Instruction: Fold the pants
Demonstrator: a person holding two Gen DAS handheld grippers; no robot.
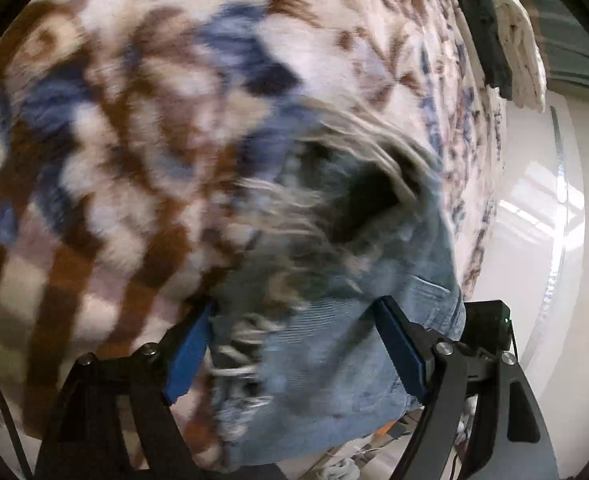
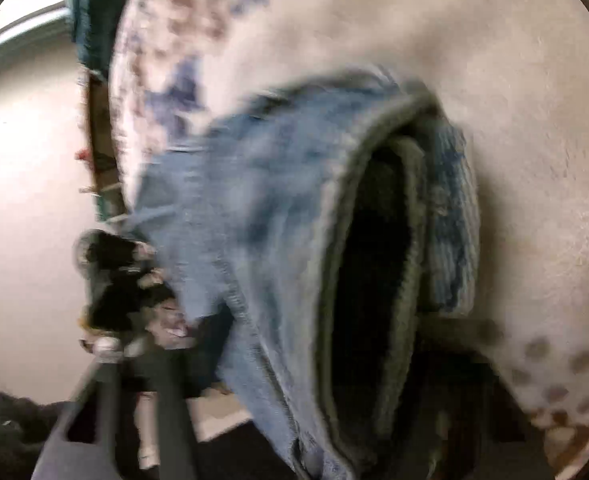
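A: Although both views are smeared by blur, is any container visible, and anything inside one?

B: None can be made out. The nearest thing to one is the pants (image 1: 334,344) themselves: in the left wrist view a dark opening gapes in the denim at about 1 o'clock from the frame centre, with frayed pale threads around it. In the right wrist view the pants (image 2: 254,240) show a long dark opening edged by a thick hem, just right of centre.

A: What surrounds them?

B: A patterned blanket (image 1: 134,140) in brown, blue and cream lies under the denim and fills most of the left view. At 1 o'clock, near its far edge, sit a dark teal cloth (image 1: 482,36) and a white cloth (image 1: 522,52), touching each other. In the right view the blanket (image 2: 514,100) is mostly plain cream, and the other gripper's black frame shows at 8 o'clock beside the denim.

A: And the tools?

B: The left gripper (image 1: 294,336) has its blue pads either side of the denim, closed against the bunched fabric. The right gripper (image 2: 254,440) is lost behind cloth and blur; whether its jaws are apart or together cannot be told.

A: Which way do the pants run?

B: In the left view they stretch from 6 o'clock towards 1 o'clock. In the right view the hemmed opening's long axis runs roughly 6 to 12 o'clock.
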